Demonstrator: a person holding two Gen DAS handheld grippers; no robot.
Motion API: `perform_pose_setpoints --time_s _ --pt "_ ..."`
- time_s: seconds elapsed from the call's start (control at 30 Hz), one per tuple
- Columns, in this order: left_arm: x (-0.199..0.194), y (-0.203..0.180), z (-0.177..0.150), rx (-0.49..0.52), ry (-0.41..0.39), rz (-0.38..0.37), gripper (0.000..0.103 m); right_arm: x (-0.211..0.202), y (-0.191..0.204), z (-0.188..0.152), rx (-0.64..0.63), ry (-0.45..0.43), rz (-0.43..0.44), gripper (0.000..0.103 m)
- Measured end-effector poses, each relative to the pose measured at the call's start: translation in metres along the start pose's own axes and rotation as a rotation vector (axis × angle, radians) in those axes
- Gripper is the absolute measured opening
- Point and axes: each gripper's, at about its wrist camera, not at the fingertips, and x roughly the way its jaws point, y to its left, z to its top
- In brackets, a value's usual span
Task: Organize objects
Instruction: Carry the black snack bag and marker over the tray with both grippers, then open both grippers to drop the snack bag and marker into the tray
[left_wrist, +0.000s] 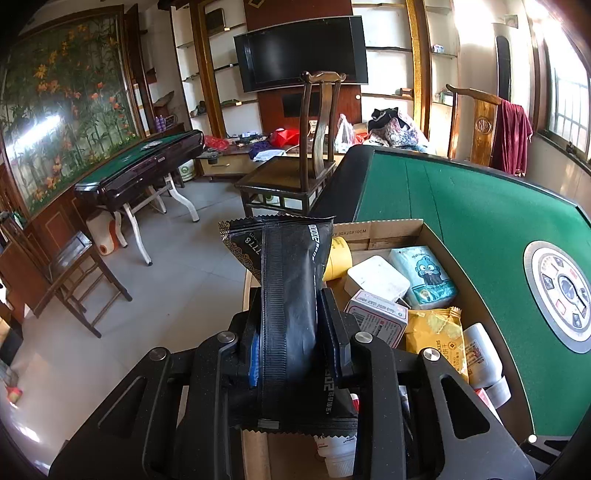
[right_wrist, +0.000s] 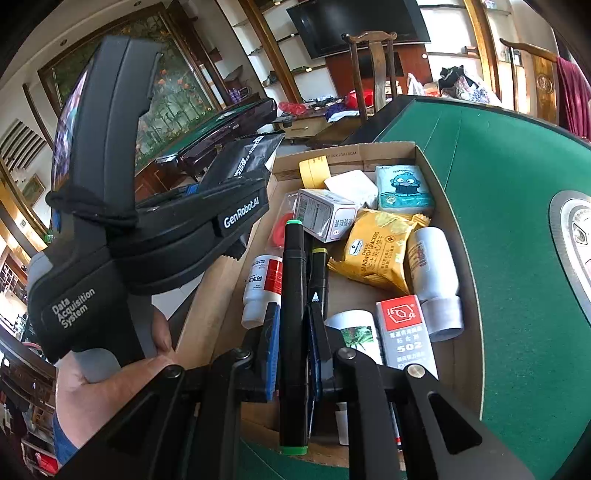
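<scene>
Now left gripper (left_wrist: 291, 314) is clamping a black packet (left_wrist: 291, 295) over the box's (right_wrist: 436, 166) left edge. Right gripper (right_wrist: 293, 317) is pinching a green-capped marker (right_wrist: 293, 295), jaws nearly closed, above the box's near edge.

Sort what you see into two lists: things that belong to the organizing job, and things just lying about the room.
Job in hand:
- black packet in left gripper
- green-capped marker in right gripper
- cardboard box
- yellow cracker packet
- tissue pack

Lying about:
- wooden chair
- television
- red cloth
</scene>
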Motion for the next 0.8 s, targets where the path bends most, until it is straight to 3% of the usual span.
perform_pose_setpoints --time_s 0.8 --pt "0.008 0.002 -0.002 0.009 0.028 0.015 0.027 0.024 0.005 -0.004 0.003 0.026 -0.001 0.012"
